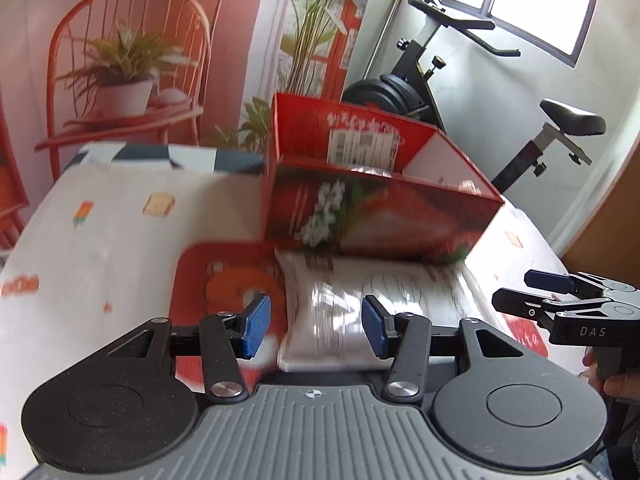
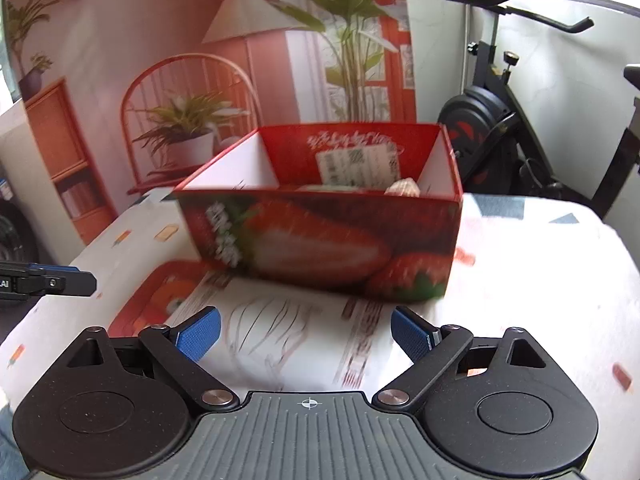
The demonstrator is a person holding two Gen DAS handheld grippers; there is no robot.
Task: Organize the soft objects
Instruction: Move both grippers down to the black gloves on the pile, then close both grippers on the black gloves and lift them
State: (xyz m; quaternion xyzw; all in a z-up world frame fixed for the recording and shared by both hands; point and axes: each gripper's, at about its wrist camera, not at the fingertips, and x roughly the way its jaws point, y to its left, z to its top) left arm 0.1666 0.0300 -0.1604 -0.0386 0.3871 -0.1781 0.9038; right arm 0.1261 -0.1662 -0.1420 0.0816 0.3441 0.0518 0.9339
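Note:
A red strawberry-printed box (image 1: 380, 220) (image 2: 320, 240) stands open-topped on the cloth-covered table, with a pale soft item (image 2: 402, 188) showing inside. Against its near side lies a white plastic-wrapped packet (image 1: 340, 304) (image 2: 288, 332). A red packet with orange print (image 1: 228, 276) (image 2: 160, 300) lies flat to the left of the white one. My left gripper (image 1: 314, 304) is open, its blue pads either side of the white packet without pressing it. My right gripper (image 2: 304, 314) stands wide open over the same packet. Each gripper shows at the edge of the other's view (image 1: 520, 290) (image 2: 80, 278).
The table wears a white cloth (image 1: 100, 240) with small printed pictures. An exercise bike (image 1: 440, 80) (image 2: 500, 112) stands behind the table to the right. A printed backdrop with a chair and plants (image 1: 128, 72) hangs behind. A hand (image 1: 616, 376) holds the right gripper's handle.

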